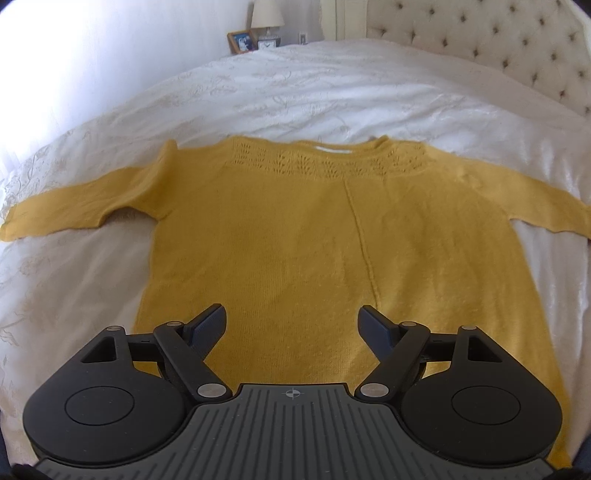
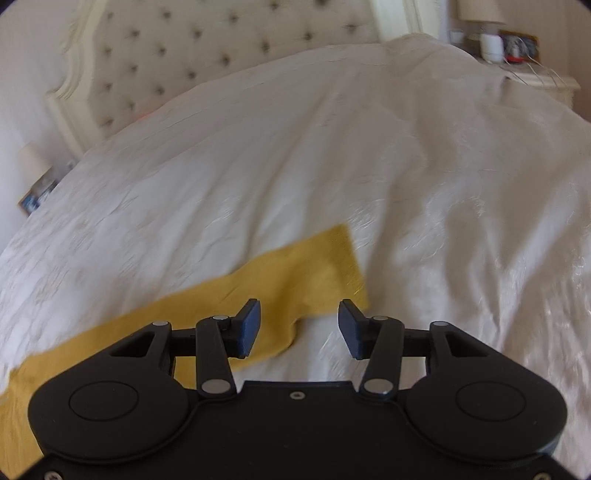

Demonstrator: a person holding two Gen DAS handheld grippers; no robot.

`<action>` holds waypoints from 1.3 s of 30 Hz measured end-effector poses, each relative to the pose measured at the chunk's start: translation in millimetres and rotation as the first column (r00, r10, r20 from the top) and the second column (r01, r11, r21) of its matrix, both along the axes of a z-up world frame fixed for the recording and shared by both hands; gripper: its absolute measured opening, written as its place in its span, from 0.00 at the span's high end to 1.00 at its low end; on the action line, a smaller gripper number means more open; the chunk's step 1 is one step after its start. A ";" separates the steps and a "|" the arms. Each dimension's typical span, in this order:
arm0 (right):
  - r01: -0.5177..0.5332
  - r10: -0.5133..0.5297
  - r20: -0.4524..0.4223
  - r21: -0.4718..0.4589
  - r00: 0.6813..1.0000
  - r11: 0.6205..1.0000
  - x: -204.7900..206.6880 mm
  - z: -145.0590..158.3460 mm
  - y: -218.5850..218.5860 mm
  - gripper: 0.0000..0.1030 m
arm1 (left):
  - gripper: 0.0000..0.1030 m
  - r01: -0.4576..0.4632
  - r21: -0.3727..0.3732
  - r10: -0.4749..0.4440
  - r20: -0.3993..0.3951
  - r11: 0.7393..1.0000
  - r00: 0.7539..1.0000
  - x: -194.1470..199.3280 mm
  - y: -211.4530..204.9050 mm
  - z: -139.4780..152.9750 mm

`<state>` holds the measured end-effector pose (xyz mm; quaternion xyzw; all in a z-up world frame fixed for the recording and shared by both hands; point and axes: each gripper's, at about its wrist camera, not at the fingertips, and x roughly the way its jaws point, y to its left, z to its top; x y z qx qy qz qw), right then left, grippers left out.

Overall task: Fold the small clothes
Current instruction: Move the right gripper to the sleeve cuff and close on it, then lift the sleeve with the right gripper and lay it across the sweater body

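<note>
Between the dark blue pads of the left gripper point(image 1: 291, 325), nothing is being held: the jaws are standing wide apart, hovering over the lower body of the mustard-yellow knitted sweater point(image 1: 314, 240), close to its hem. That placement is probably a survey position, centred on the garment so either side can be reached for a first fold. The sweater is lying flat with the neckline pointing away, both sleeves spread outward, which suits folding because every edge is exposed. Its knit is looking soft and slightly fuzzy, with a lacy openwork band across the yoke and a raised seam running down the middle. It is resting on the white, faintly patterned bedspread point(image 1: 332, 92), whose surface is creasing gently around it.

Over at the right gripper point(image 2: 299, 325), the jaws are likewise open and gripping nothing. They are sitting just short of the squared cuff of the sweater's sleeve point(image 2: 317, 269), likely lining up to pinch it and carry it inward. This view is blurred, so whether the left pad is touching the cloth cannot be told. Beyond the bedspread, the cream button-tufted padded headboard point(image 2: 192, 55) is rising, and a cream-shaded table lamp point(image 1: 266, 14) is standing beside a small wooden picture frame point(image 1: 242, 41).
</note>
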<state>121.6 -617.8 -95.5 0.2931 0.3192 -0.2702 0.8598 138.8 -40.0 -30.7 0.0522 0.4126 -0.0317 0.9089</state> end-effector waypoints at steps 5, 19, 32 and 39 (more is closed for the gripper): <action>0.056 -0.055 -0.033 0.031 0.998 0.998 19.5 -22.8 -30.4 0.45 | 0.24 -0.004 0.017 0.005 -0.033 1.000 0.999 5.9 -0.4 -15.6; -0.060 0.056 0.055 0.070 0.997 0.996 43.0 8.1 -8.6 0.84 | 0.23 0.029 -0.187 -0.049 -0.102 0.982 0.994 11.6 26.3 -38.8; -0.501 0.481 0.279 0.002 0.831 0.865 116.3 149.1 183.8 0.84 | 0.00 0.035 -0.195 -0.036 0.001 0.980 0.999 -15.0 62.7 -17.2; -0.688 0.645 0.314 0.035 0.696 0.725 157.9 142.2 326.5 0.84 | 0.00 -0.007 -0.197 0.013 0.030 0.980 0.999 -29.0 98.4 -12.4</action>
